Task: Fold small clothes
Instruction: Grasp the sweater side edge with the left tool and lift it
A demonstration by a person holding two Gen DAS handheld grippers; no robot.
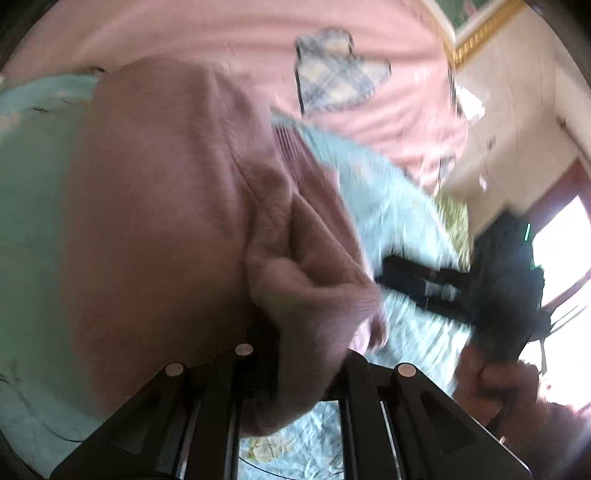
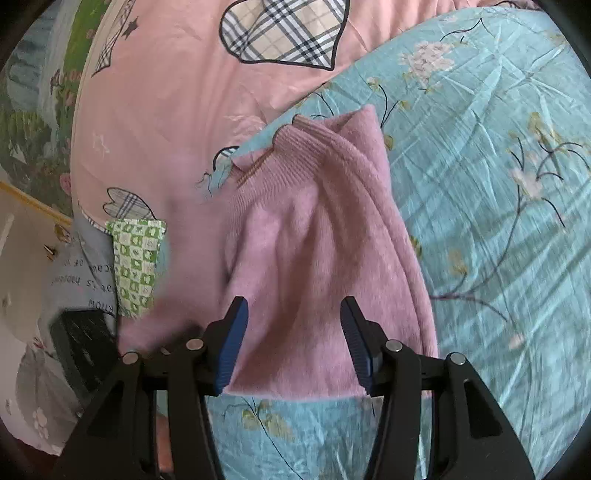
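Left gripper (image 1: 295, 354): its fingers are clamping a bunched fold of the pink knitted garment (image 1: 177, 206), which is hanging and draping directly ahead of the tool and filling most of that view. The fingertips themselves are being covered by the cloth, so the grip is judged from the fabric gathering between them. The view is blurring and tilting hard, which suggests the hand is rolling to one side while lifting; this is a judgement only.

Right gripper (image 2: 293, 343): its blue-padded fingers (image 2: 232, 343) are standing well apart, holding nothing, with the garment's lower hem (image 2: 295, 391) lying between and just beneath them. The tool is pointing forward and down over the cloth, level and steady.

Handling assessment: the garment is looking light, soft and fuzzy, with no stiffness; it is sagging wherever unsupported and is likely gripping well against ribbed pads rather than slipping. A pinch at the hem corner or along a side seam is appearing the best hold, since the thick ribbed collar (image 2: 291, 155) beyond the right gripper is bulkier.

Further ahead of the right gripper, the garment is resting on a teal floral sheet (image 2: 480, 184). Beyond that and to its left, a pink quilt with a plaid heart patch (image 2: 284, 33) is lying, and a green checked cloth (image 2: 135, 266) is sitting off to the left side.
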